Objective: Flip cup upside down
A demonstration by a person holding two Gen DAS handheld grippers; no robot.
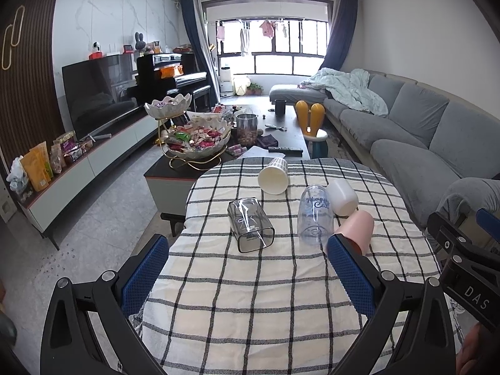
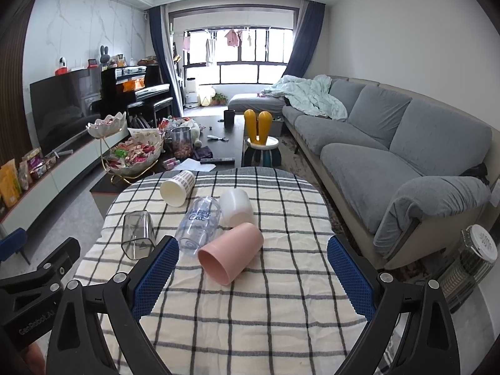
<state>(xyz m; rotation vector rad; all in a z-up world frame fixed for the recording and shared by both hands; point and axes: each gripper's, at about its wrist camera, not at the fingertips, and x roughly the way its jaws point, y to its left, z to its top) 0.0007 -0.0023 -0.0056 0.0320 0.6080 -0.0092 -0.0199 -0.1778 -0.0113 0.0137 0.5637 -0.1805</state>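
Both the left tool (image 1: 247, 268) and right tool (image 2: 253, 268) are hovering released and empty over the table (image 2: 250, 312), where five cups are lying sideways, the pink cup (image 2: 231, 251) nearest, awaiting flipping.

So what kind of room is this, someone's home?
Most likely a home living room: a long grey sofa, a television beside a black piano, and laundry drying at the window.
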